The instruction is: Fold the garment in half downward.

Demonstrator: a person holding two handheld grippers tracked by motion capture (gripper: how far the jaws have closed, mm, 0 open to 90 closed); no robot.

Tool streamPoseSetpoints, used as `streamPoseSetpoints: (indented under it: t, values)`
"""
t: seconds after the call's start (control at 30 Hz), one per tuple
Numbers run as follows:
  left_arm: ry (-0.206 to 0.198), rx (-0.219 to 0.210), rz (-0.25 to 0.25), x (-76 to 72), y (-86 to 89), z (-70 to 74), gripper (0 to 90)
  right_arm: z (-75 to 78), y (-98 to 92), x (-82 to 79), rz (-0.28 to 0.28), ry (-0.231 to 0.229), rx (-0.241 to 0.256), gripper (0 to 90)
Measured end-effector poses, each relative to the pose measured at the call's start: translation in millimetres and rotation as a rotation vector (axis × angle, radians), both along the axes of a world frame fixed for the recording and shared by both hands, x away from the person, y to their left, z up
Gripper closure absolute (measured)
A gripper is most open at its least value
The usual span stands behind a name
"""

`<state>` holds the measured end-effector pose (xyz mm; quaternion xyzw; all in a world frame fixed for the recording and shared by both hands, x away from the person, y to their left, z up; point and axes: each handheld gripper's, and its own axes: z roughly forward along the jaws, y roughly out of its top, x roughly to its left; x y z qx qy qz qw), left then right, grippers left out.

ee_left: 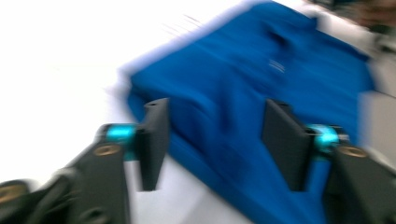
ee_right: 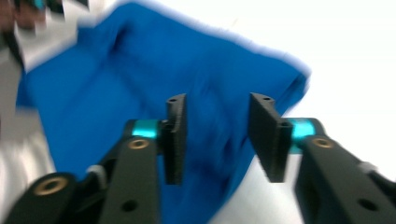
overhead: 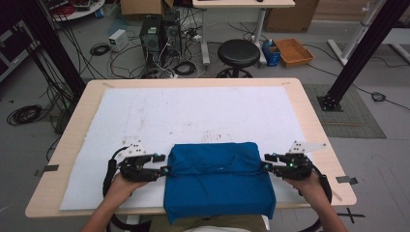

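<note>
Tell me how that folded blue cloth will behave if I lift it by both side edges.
The blue cloth is probably floppy: its near edge already droops over the table edge, so the middle would likely sag. The folded layers may slide apart. It looks light, and both hand-held grippers are open beside it.

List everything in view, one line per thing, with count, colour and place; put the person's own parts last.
folded cloth: 1, blue, near edge of the table, its front hanging over the edge
sheet: 1, white, covering most of the tabletop
table: 1, light wood, centre
stool: 1, black, on the floor beyond the table
computer towers: 2, black, floor beyond the table, among cables
tray: 1, orange-brown, floor at far right
cardboard box: 1, brown, far floor
left gripper: 1, black with teal, open, at the cloth's left edge
right gripper: 1, black with teal, open, at the cloth's right edge
hands: 2, one holding each gripper
</note>
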<state>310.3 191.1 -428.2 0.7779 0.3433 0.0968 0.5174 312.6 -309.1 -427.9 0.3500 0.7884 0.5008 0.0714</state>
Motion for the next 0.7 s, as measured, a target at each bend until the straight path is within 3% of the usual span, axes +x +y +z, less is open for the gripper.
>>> streamPoseSetpoints:
  t: [0.07,0.13,0.17,0.2,0.3,0.33,0.37,0.4,0.43,0.47,0.5,0.53,0.57,0.6,0.7]
  values:
    - [-0.011,0.003,0.116,19.0,-5.6,4.3,37.9,5.3,5.2,11.3,-0.075,-0.011,-0.008,42.2]
    - [0.016,0.030,0.168,34.8,-12.4,2.1,37.6,7.3,15.7,28.5,-0.147,-0.007,-0.052,39.7]
    - [0.066,0.075,0.184,49.8,-21.3,-6.1,37.6,3.5,24.4,42.2,-0.195,0.023,-0.104,39.7]
    - [0.066,0.075,0.184,49.8,-21.3,-6.1,37.6,3.5,24.4,42.2,-0.195,0.023,-0.104,39.7]
    - [0.134,0.120,0.149,58.5,-29.5,-18.9,37.7,-9.2,32.8,60.5,-0.245,0.094,-0.176,42.1]
    - [0.151,0.136,0.149,60.0,-30.0,-22.2,37.7,-14.7,34.4,64.1,-0.236,0.116,-0.186,44.4]
    - [0.137,0.133,0.154,59.4,-28.8,-23.2,41.3,-20.2,37.2,64.2,-0.223,0.105,-0.224,48.7]
    - [0.137,0.133,0.154,59.4,-28.8,-23.2,47.6,-20.2,37.2,64.2,-0.223,0.105,-0.224,48.7]
    - [0.135,0.132,0.136,58.8,-27.9,-23.1,47.6,-20.1,37.8,62.8,-0.221,0.086,-0.244,53.2]
    - [0.138,0.131,0.111,58.2,-27.5,-23.2,57.8,-19.5,37.5,61.2,-0.204,0.084,-0.247,63.8]
    - [0.116,0.146,0.071,53.8,-30.3,-22.4,76.1,-19.4,37.8,58.5,-0.153,0.074,-0.235,79.1]
    - [0.116,0.146,0.071,53.8,-30.3,-22.4,81.4,-19.4,37.8,58.5,-0.153,0.074,-0.235,79.1]
    - [0.098,0.157,0.078,51.8,-32.3,-21.3,83.0,-17.2,42.6,54.6,-0.136,0.045,-0.272,86.0]
    - [0.102,0.148,0.088,52.1,-32.0,-20.6,83.0,-17.2,42.6,54.6,-0.136,0.045,-0.272,86.0]
    - [0.104,0.079,0.146,56.3,-27.7,-18.5,84.9,-12.5,41.9,57.7,-0.144,0.014,-0.288,87.5]
